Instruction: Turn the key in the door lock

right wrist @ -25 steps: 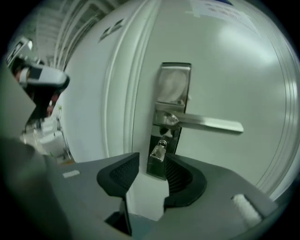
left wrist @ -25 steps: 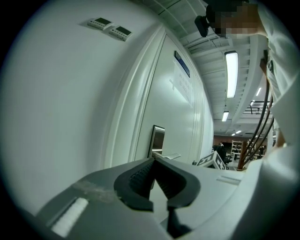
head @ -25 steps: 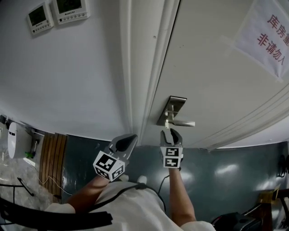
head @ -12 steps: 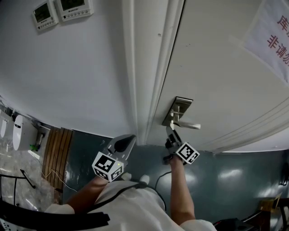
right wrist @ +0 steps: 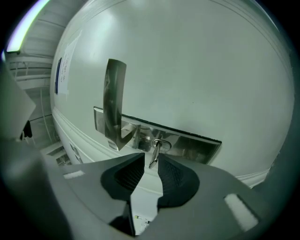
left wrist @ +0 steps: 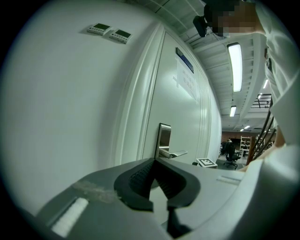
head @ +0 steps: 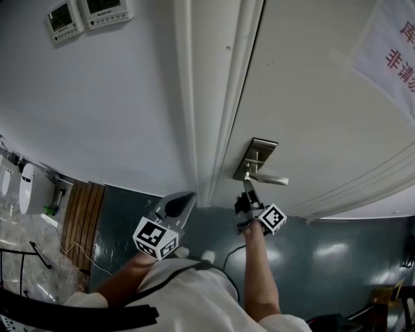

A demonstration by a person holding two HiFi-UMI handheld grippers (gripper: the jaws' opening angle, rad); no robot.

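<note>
The silver lock plate (head: 254, 159) with its lever handle (head: 271, 180) sits on the white door (head: 311, 110). In the right gripper view a small key (right wrist: 154, 151) sticks out of the keyhole in the plate (right wrist: 192, 144), beside the lever (right wrist: 114, 101). My right gripper (right wrist: 151, 159) is at the key, its jaws closing with the key's bow between the tips and a gap still showing on one side. In the head view that gripper (head: 247, 186) is rolled onto its side just under the plate. My left gripper (head: 185, 198) hangs back by the door frame, shut with nothing in it (left wrist: 154, 161).
The white door frame (head: 214, 97) runs beside the lock. A paper sign (head: 392, 55) with red characters hangs on the door. Two wall control panels (head: 84, 16) sit at the upper left. A wooden slatted panel (head: 78, 217) and white fixtures stand low on the left.
My right gripper has rolled about a quarter turn at the lock, so its marker cube now faces right. Its jaws opened wider, then narrowed around the key. The left gripper stayed put.
</note>
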